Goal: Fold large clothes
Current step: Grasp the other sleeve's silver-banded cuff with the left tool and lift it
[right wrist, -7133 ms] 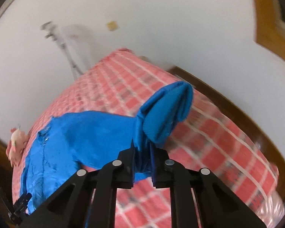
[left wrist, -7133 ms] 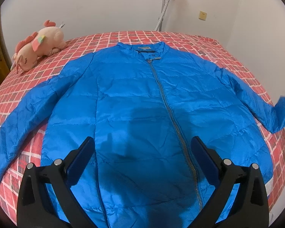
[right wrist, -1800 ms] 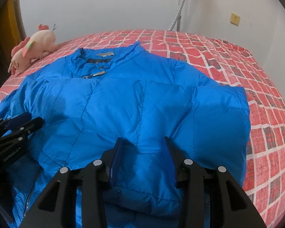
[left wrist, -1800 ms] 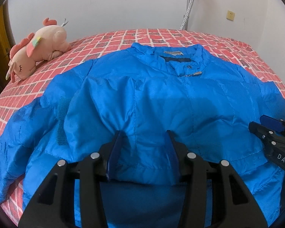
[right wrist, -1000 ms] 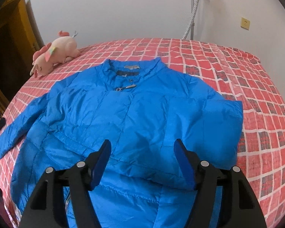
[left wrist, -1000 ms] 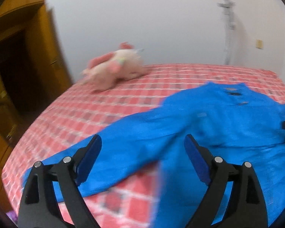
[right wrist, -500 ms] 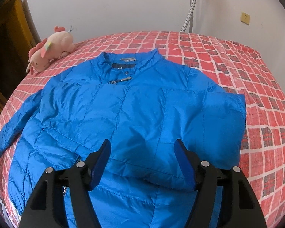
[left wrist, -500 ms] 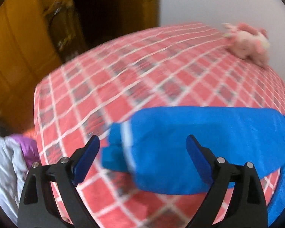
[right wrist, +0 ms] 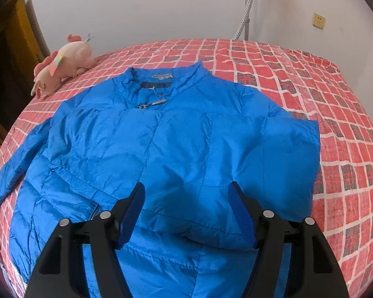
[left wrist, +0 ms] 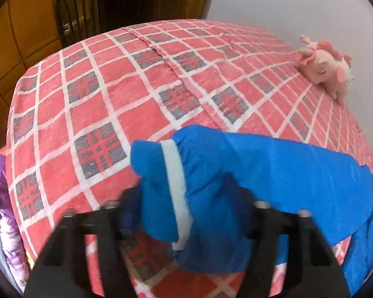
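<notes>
A blue puffer jacket (right wrist: 176,149) lies on the red plaid bed (right wrist: 335,114), collar at the far side, its right sleeve folded across the chest. My right gripper (right wrist: 186,208) is open and empty just above the folded sleeve's end. In the left wrist view the jacket's other sleeve (left wrist: 273,168) stretches out to the bed's side. Its cuff (left wrist: 161,186), with a pale band, sits between the fingers of my left gripper (left wrist: 186,211). The jaws stand wide around the cuff and the fingers are blurred.
A pink plush unicorn (right wrist: 62,62) lies at the bed's far left corner; it also shows in the left wrist view (left wrist: 325,64). A dark chair (left wrist: 79,7) and wooden cabinets stand beyond the bed. Purple and white fabric (left wrist: 2,211) hangs at the bed's edge.
My left gripper has moved forward over the sleeve cuff, which now sits between its fingers. My right gripper has stayed open over the folded sleeve.
</notes>
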The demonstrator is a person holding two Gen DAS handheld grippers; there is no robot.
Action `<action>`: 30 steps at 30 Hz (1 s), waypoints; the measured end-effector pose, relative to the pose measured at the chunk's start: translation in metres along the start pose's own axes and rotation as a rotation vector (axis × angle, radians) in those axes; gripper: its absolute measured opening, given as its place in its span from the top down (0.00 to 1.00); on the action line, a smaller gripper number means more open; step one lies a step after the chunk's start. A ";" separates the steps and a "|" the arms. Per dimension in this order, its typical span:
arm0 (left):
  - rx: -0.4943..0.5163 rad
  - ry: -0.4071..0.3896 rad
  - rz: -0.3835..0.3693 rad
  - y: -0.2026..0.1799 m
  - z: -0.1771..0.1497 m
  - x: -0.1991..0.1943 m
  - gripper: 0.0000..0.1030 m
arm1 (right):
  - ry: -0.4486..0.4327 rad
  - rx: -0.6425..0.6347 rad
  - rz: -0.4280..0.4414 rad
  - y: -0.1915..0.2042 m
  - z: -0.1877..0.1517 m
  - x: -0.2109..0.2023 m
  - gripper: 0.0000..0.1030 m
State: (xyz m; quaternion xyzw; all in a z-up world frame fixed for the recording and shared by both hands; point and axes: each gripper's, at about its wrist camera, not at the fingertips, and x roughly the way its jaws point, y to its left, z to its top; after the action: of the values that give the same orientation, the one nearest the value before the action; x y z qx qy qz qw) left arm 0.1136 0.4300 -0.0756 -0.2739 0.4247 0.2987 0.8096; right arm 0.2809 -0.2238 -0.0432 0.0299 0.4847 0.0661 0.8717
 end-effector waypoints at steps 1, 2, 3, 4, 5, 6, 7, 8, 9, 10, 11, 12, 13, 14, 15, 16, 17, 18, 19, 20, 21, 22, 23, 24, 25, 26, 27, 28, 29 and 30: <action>-0.005 -0.002 -0.016 -0.001 0.001 0.000 0.66 | -0.001 0.002 0.000 -0.001 0.000 0.000 0.33; -0.003 -0.010 -0.018 -0.004 0.001 -0.003 0.69 | -0.003 0.003 -0.001 -0.001 0.001 -0.001 0.33; 0.005 -0.026 -0.007 -0.007 -0.001 -0.007 0.70 | -0.006 0.006 -0.001 -0.002 0.001 -0.002 0.33; 0.019 -0.053 0.003 -0.014 -0.003 -0.014 0.73 | -0.010 0.008 -0.002 -0.003 0.001 -0.004 0.33; 0.022 -0.072 0.000 -0.018 -0.003 -0.020 0.74 | -0.014 0.011 -0.003 -0.004 0.002 -0.006 0.33; 0.027 -0.098 -0.012 -0.023 -0.005 -0.028 0.74 | -0.019 0.014 -0.004 -0.005 0.002 -0.007 0.33; 0.033 -0.117 -0.022 -0.028 -0.005 -0.035 0.75 | -0.025 0.016 -0.005 -0.006 0.003 -0.010 0.33; 0.047 -0.146 -0.044 -0.037 -0.006 -0.047 0.75 | -0.029 0.018 -0.007 -0.007 0.003 -0.011 0.33; 0.056 -0.160 -0.056 -0.042 -0.006 -0.053 0.75 | -0.033 0.021 -0.011 -0.009 0.004 -0.012 0.33; 0.078 -0.185 -0.079 -0.055 -0.007 -0.065 0.75 | -0.036 0.022 -0.014 -0.010 0.004 -0.014 0.33; 0.105 -0.209 -0.100 -0.069 -0.009 -0.077 0.75 | -0.037 0.025 -0.017 -0.012 0.004 -0.014 0.33; 0.125 -0.225 -0.118 -0.079 -0.009 -0.085 0.75 | -0.037 0.028 -0.019 -0.013 0.005 -0.015 0.33; 0.165 -0.248 -0.159 -0.099 -0.012 -0.099 0.75 | -0.036 0.029 -0.021 -0.014 0.005 -0.015 0.33; 0.195 -0.257 -0.188 -0.114 -0.014 -0.107 0.75 | -0.036 0.028 -0.023 -0.014 0.005 -0.015 0.33; 0.219 -0.262 -0.210 -0.127 -0.016 -0.113 0.75 | -0.035 0.026 -0.025 -0.015 0.005 -0.014 0.33; 0.266 -0.264 -0.250 -0.150 -0.022 -0.122 0.75 | -0.034 0.025 -0.027 -0.015 0.006 -0.014 0.33; 0.293 -0.264 -0.270 -0.164 -0.025 -0.126 0.75 | -0.033 0.024 -0.029 -0.015 0.005 -0.014 0.33; 0.339 -0.264 -0.300 -0.186 -0.031 -0.131 0.75 | -0.031 0.022 -0.029 -0.016 0.006 -0.013 0.33; 0.372 -0.266 -0.318 -0.201 -0.036 -0.135 0.75 | -0.031 0.021 -0.030 -0.016 0.006 -0.013 0.33; 0.413 -0.264 -0.346 -0.221 -0.042 -0.139 0.75 | -0.030 0.022 -0.031 -0.016 0.006 -0.013 0.33; 0.438 -0.258 -0.367 -0.235 -0.047 -0.141 0.75 | -0.030 0.022 -0.033 -0.017 0.006 -0.012 0.33; 0.472 -0.245 -0.402 -0.255 -0.053 -0.143 0.75 | -0.030 0.023 -0.037 -0.018 0.006 -0.012 0.33; 0.506 -0.232 -0.435 -0.275 -0.061 -0.146 0.75 | -0.029 0.023 -0.039 -0.019 0.006 -0.011 0.33; 0.534 -0.227 -0.457 -0.292 -0.067 -0.148 0.75 | -0.027 0.025 -0.042 -0.020 0.007 -0.010 0.33; 0.553 -0.225 -0.473 -0.304 -0.073 -0.150 0.75 | -0.025 0.027 -0.043 -0.021 0.007 -0.009 0.33; 0.577 -0.223 -0.493 -0.319 -0.080 -0.151 0.75 | -0.025 0.029 -0.042 -0.021 0.007 -0.008 0.33; 0.600 -0.219 -0.512 -0.333 -0.088 -0.154 0.75 | -0.024 0.029 -0.041 -0.023 0.007 -0.008 0.33; 0.625 -0.205 -0.542 -0.352 -0.099 -0.155 0.75 | -0.024 0.032 -0.044 -0.024 0.007 -0.007 0.33; 0.647 -0.190 -0.565 -0.369 -0.108 -0.156 0.75 | -0.023 0.034 -0.046 -0.026 0.008 -0.007 0.33; 0.676 -0.179 -0.578 -0.387 -0.119 -0.155 0.75 | -0.023 0.038 -0.052 -0.028 0.008 -0.006 0.33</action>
State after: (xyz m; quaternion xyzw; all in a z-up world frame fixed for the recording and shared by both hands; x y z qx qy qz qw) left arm 0.2572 0.0480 0.0715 -0.0749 0.3327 -0.0726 0.9373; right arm 0.2871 -0.2522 -0.0372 0.0349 0.4763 0.0339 0.8779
